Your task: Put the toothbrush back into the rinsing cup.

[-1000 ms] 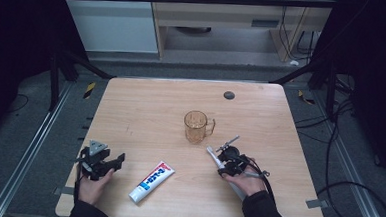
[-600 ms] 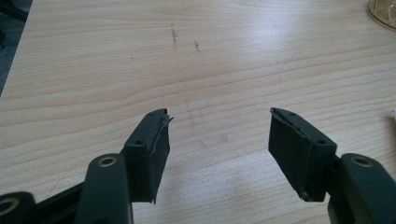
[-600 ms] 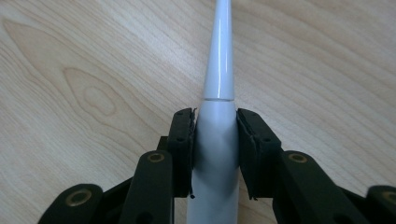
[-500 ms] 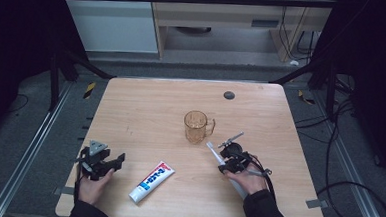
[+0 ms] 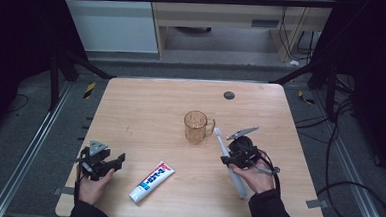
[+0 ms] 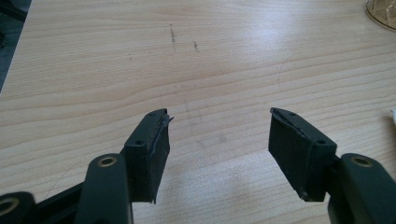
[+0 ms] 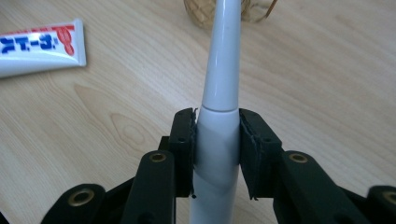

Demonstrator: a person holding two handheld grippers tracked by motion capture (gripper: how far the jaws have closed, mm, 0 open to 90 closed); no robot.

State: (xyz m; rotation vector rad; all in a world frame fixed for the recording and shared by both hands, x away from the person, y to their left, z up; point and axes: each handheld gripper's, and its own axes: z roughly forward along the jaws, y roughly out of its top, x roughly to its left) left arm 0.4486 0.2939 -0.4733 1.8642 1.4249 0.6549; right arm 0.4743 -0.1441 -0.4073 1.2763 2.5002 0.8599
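While the right gripper [image 5: 227, 158] clamps its black pads on the thick handle of the white plastic electric toothbrush [image 5: 228, 163], the brush's long axis runs from the person's hand up toward the amber glass mug [image 5: 196, 126], head end nearest the mug handle, just beside it. Brush sits above the light wooden table [image 5: 146, 106]. Left gripper [image 6: 219, 135] rests with jaws spread, nothing between them. A white toothpaste tube [image 5: 151, 181] lies between the hands.

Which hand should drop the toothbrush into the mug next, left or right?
Right. The right tool is already clamped on the white toothbrush, its head tilted toward the amber mug close by. The left tool is open, holds nothing, and sits near the table's front-left corner.
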